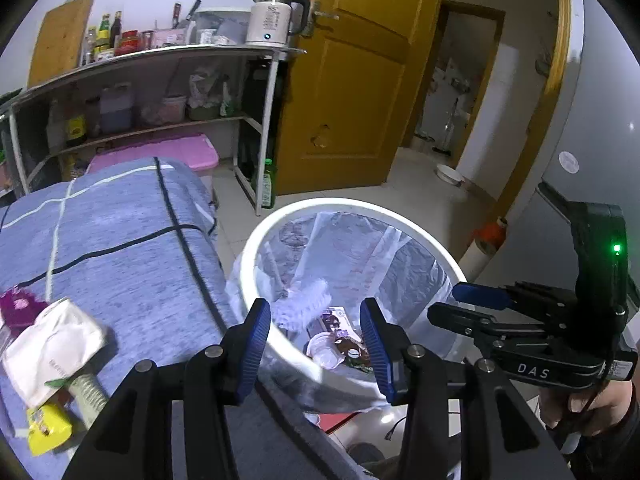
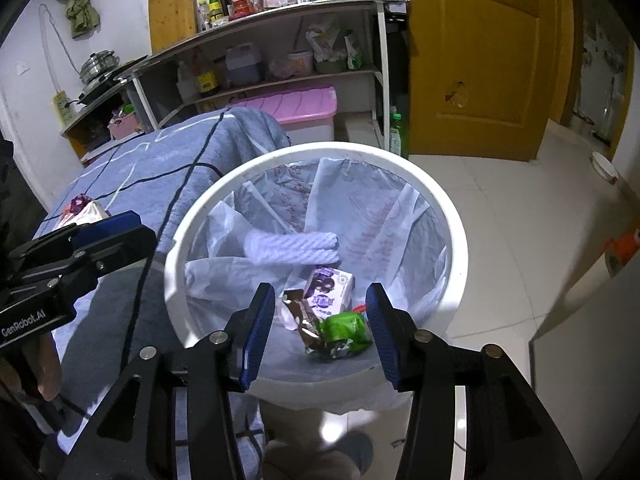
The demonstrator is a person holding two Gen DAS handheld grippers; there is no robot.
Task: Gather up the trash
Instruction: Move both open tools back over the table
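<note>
On the left, a blue-grey checked cloth [image 1: 120, 240] covers the worktop; at its near left corner lie leftover bits of trash: a white paper packet [image 1: 52, 348], a yellow wrapper [image 1: 48, 428] below it and a purple scrap [image 1: 18, 304] above it; the three lie close together, the packet overlapping the others. Just beside the cloth's right edge stands the white bin [image 2: 320, 152], lined with a thin clear bag [image 2: 380, 216]; inside it rest a pale ribbed roll [image 2: 296, 246], a small purple-and-white carton [image 2: 326, 290], a brown wrapper [image 2: 302, 318] and a green wrapper [image 2: 344, 328], bunched at the bottom. The left gripper [image 1: 316, 344] hangs over the bin's near rim, its blue fingers [image 1: 252, 352] spread with nothing between them. The right gripper [image 2: 322, 334] hangs over the bin's mouth, fingers [image 2: 382, 336] likewise spread and empty, the trash lying below them. Behind, a shelf unit [image 2: 280, 40] carries bottles and a white kettle [image 1: 272, 16]; a pink-lidded box [image 2: 292, 106] sits beneath it; to the right a yellow-brown door [image 2: 476, 60] stands over pale floor tiles [image 2: 520, 280].
</note>
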